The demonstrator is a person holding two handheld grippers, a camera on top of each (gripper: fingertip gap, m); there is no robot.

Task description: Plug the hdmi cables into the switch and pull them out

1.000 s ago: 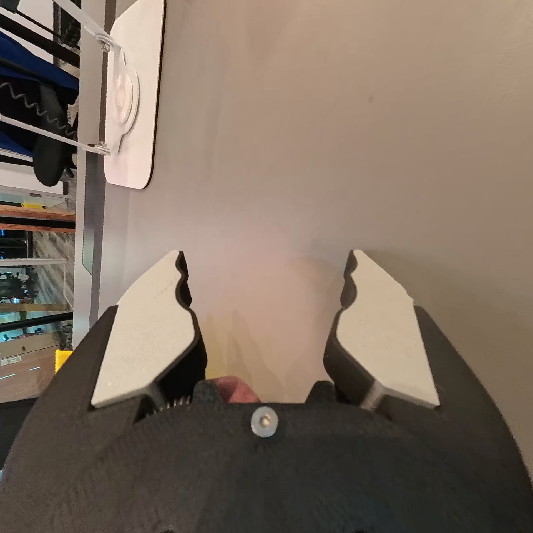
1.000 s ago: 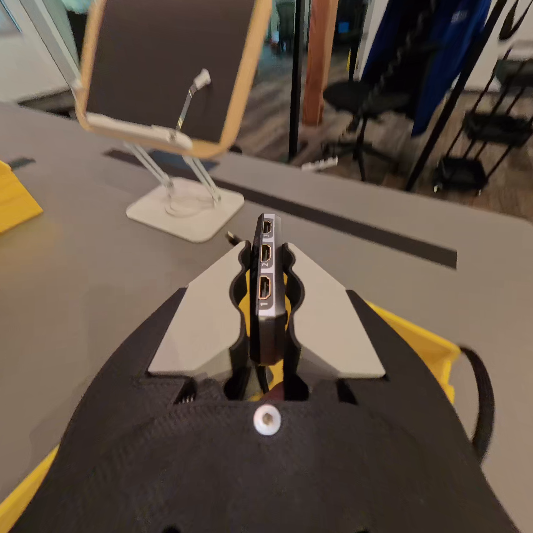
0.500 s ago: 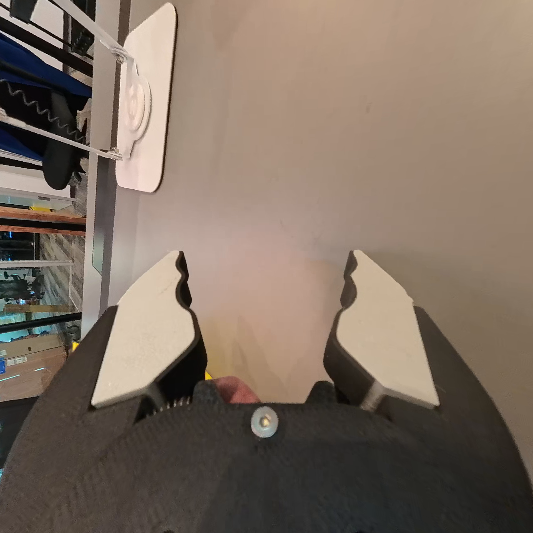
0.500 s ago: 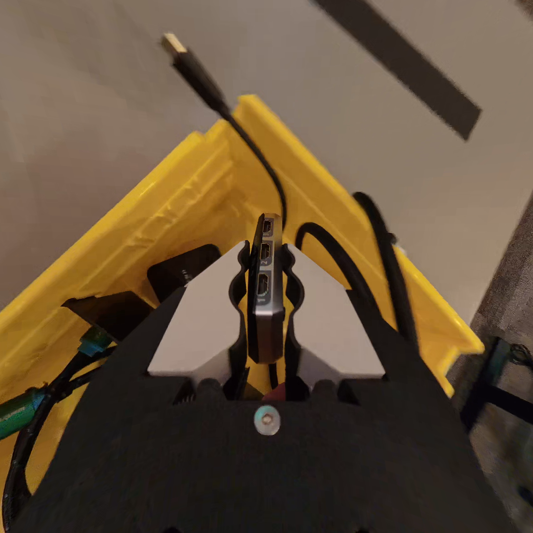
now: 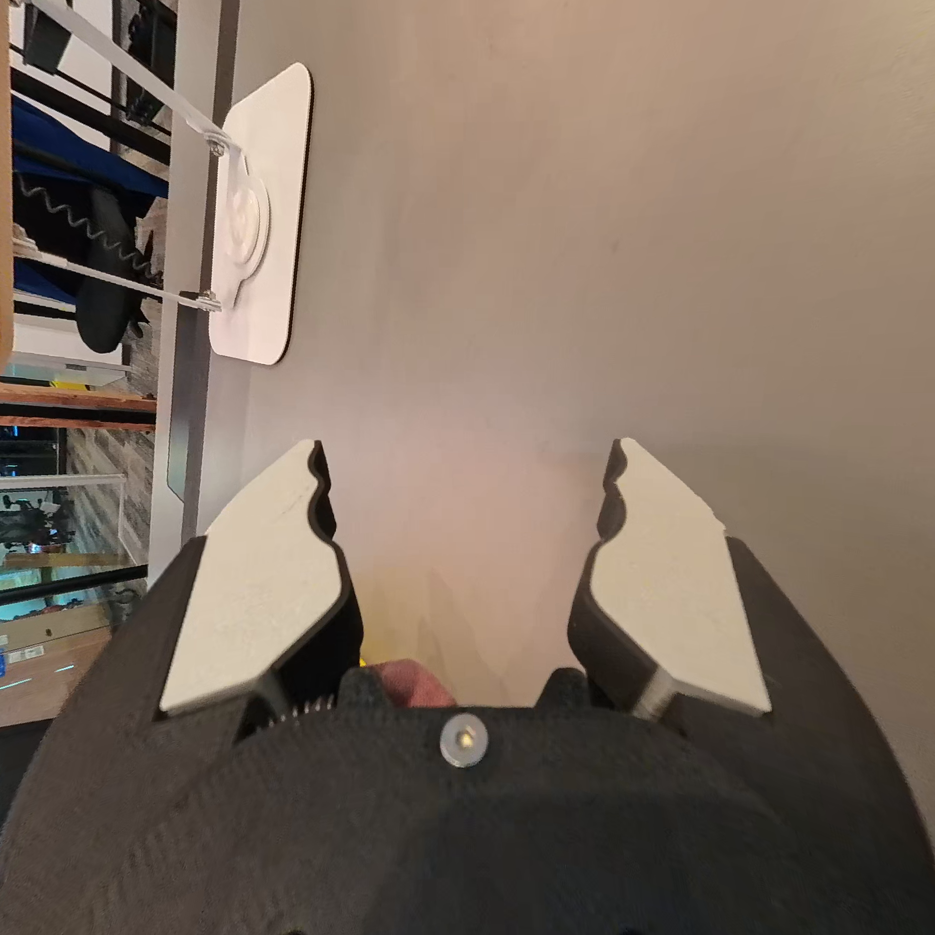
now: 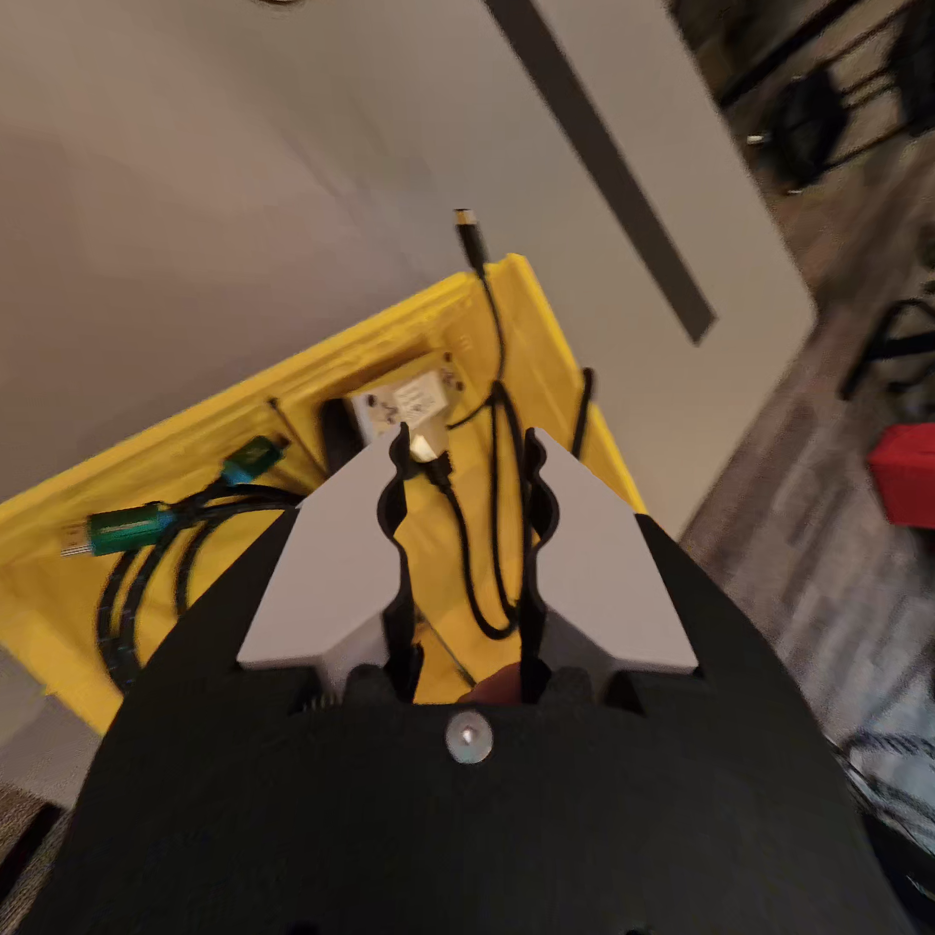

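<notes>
My right gripper (image 6: pixel 466 430) is open and empty, held above a yellow bin (image 6: pixel 303 364) on the grey table. The switch (image 6: pixel 405 410) lies in the bin, pale labelled side up, just beyond my fingertips. Its thin black lead runs over the bin's far rim and ends in a small plug (image 6: pixel 468 222) on the table. Two HDMI cables lie in the bin's left part, one with a green plug (image 6: pixel 126 528), one with a blue-green plug (image 6: pixel 253 460). My left gripper (image 5: pixel 466 445) is open and empty over bare table, with no cable or switch in its view.
A white stand base (image 5: pixel 263 217) with clear legs sits near the table's far edge in the left wrist view. A black strip (image 6: pixel 607 167) crosses the table beyond the bin. The table edge and floor lie right of the bin, with a red box (image 6: pixel 905 475) there. There is about 50 cm between the tips of the two grippers. The switch (image 6: pixel 405 410) is closer to my right gripper, around 9 cm from its tips; the left tips are 45 cm off.
My right gripper swung down over the yellow bin, opened and let go of the switch, which now lies in the bin. My left gripper stayed open and drifted slightly.
</notes>
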